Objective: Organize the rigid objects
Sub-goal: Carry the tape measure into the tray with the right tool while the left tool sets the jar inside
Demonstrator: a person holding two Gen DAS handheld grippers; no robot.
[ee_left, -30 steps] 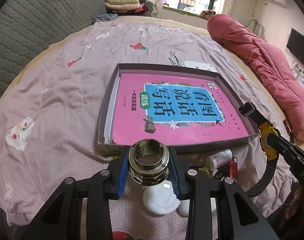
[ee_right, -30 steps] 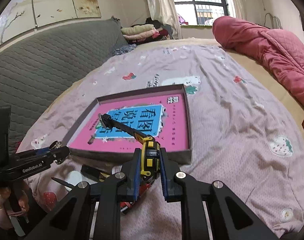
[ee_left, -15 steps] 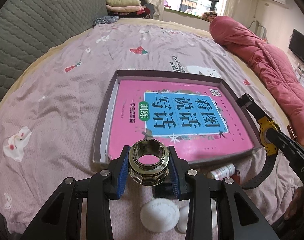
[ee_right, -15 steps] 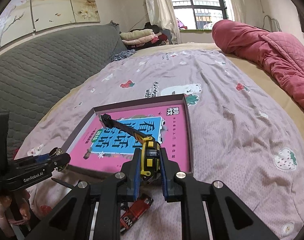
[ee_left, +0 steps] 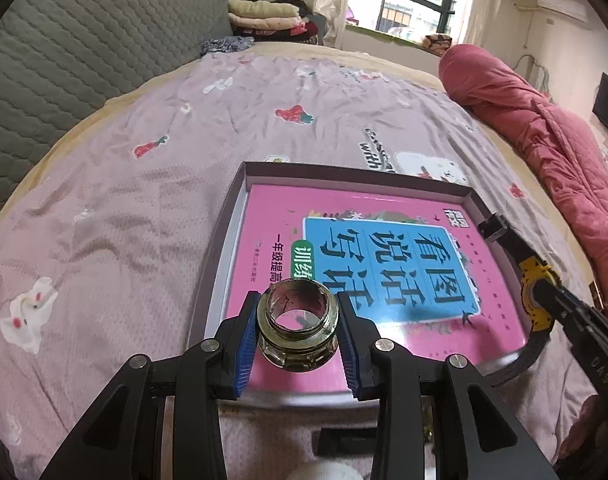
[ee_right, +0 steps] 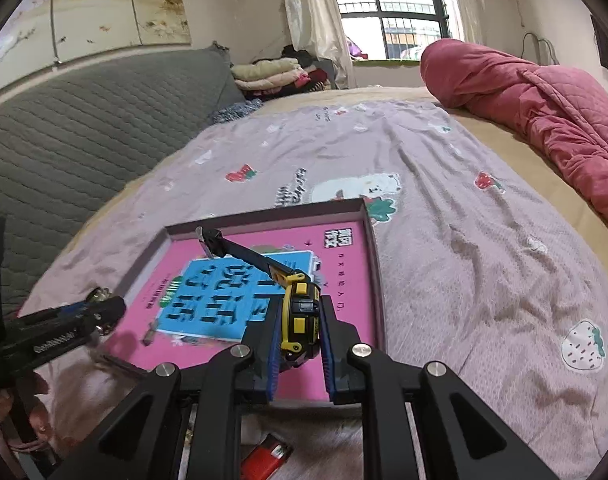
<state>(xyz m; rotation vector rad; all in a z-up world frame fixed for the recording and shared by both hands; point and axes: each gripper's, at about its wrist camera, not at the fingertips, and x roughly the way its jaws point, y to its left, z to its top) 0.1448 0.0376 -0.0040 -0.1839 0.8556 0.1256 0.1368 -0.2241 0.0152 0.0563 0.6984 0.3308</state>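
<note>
My left gripper is shut on a brass metal fitting and holds it over the near edge of a shallow grey box. A pink and blue book lies in the box. My right gripper is shut on a yellow and black wristwatch, its strap reaching out over the book. The watch also shows at the right of the left wrist view. The left gripper shows at the left of the right wrist view.
The box sits on a pink printed bedsheet. A red lighter lies below my right gripper. A white round lid lies under my left gripper. A red quilt is rolled at the right; a grey headboard stands at the left.
Both grippers have moved forward with their objects, from the loose items on the sheet to above the box's near edge. The white lids and small bottle have dropped out of view.
</note>
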